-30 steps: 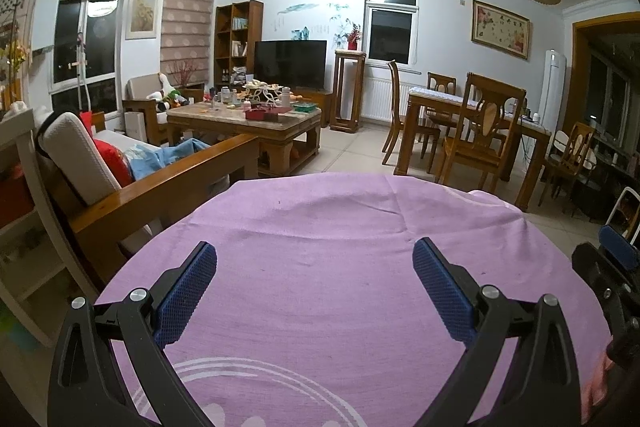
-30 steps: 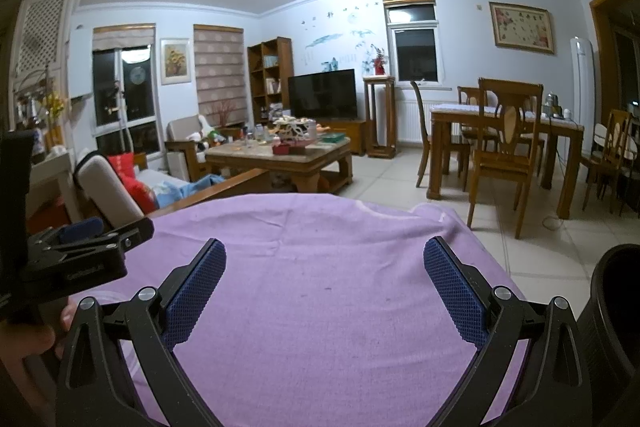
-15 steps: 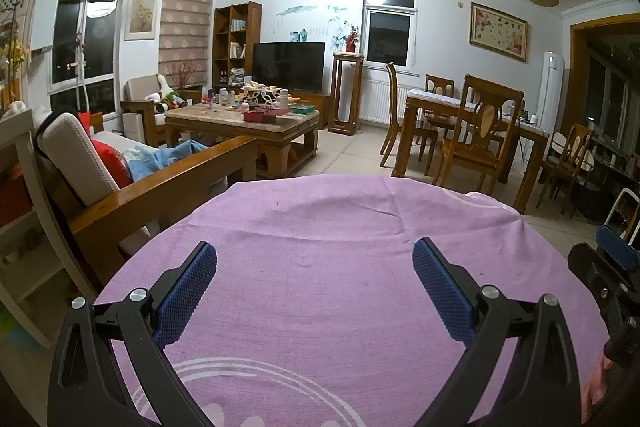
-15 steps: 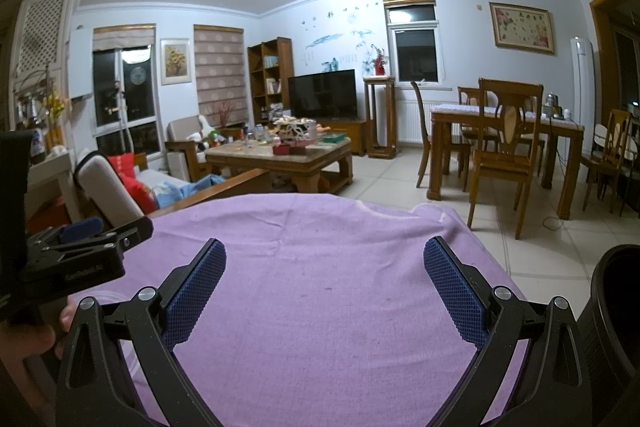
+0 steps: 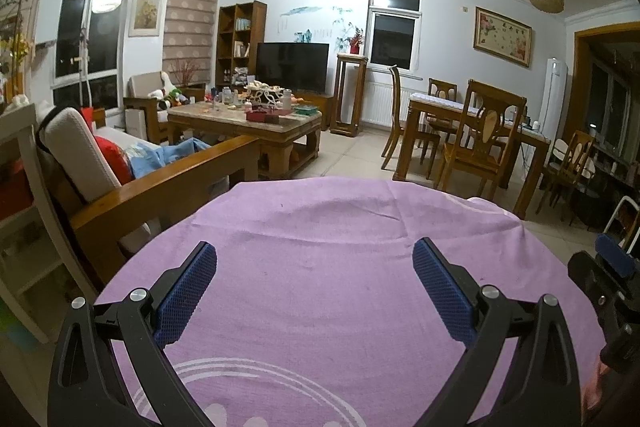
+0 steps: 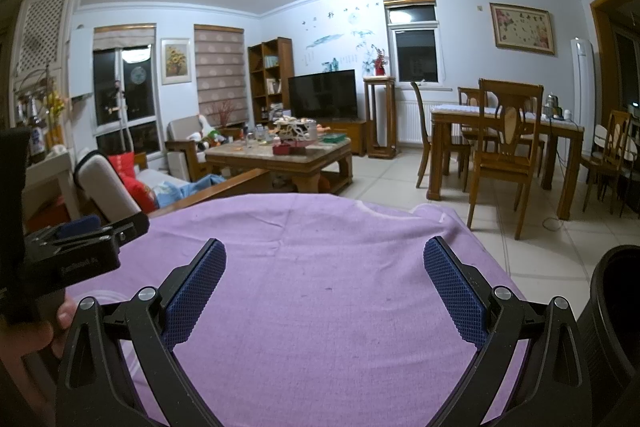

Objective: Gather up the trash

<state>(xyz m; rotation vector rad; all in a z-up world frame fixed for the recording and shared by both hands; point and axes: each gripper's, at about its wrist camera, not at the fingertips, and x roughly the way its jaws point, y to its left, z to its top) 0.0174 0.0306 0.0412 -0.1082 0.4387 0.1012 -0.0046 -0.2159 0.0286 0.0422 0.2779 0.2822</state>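
Both grippers hover low over a round table under a purple cloth (image 5: 320, 267) (image 6: 320, 267). My left gripper (image 5: 316, 267) is open, its blue pads wide apart with nothing between them. My right gripper (image 6: 325, 261) is open too and holds nothing. No piece of trash shows on the cloth in either view. A black round bin (image 6: 612, 311) stands at the table's right edge, beside the right gripper. The right gripper's body shows at the right rim of the left wrist view, and the left gripper's body at the left rim of the right wrist view.
A wooden sofa (image 5: 160, 187) with cushions stands left of the table. Beyond it a cluttered coffee table (image 5: 248, 119), a television (image 5: 292, 67) and a dining table with chairs (image 5: 480, 147) fill the room. A hand (image 6: 36, 331) shows at lower left.
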